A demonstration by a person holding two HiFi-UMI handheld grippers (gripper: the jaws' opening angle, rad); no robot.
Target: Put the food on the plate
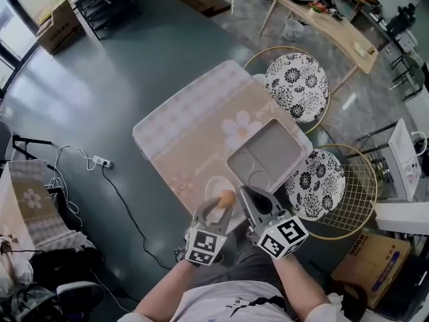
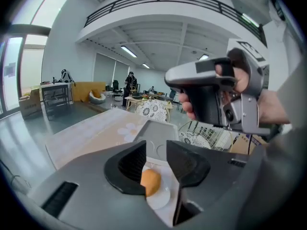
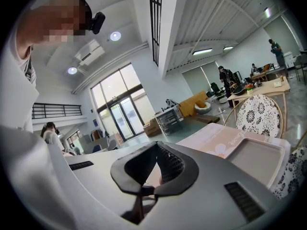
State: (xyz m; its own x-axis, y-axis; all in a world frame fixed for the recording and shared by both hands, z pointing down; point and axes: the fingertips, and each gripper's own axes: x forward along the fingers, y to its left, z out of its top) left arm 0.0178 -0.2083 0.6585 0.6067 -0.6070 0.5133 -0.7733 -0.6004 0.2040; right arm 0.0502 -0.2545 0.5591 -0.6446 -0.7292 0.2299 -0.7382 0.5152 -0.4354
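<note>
An orange piece of food (image 1: 228,198) lies on a small white plate (image 1: 213,180) near the front edge of the table with the pink flowered cloth (image 1: 194,119). My left gripper (image 1: 213,208) hovers just above it. In the left gripper view the food (image 2: 150,181) and plate (image 2: 163,198) show through the gap between the jaws, which stand apart without pressing on it. A grey compartment tray (image 1: 268,154) sits to the right of the plate. My right gripper (image 1: 247,192) hangs over the tray's near corner; its tips (image 3: 143,190) meet with nothing between them.
Two round chairs with black-and-white flowered cushions (image 1: 296,79) (image 1: 315,180) stand at the table's right side, beside a gold wire frame (image 1: 358,193). A cardboard box (image 1: 372,260) is on the floor at the right, and a power strip with its cable (image 1: 100,161) at the left.
</note>
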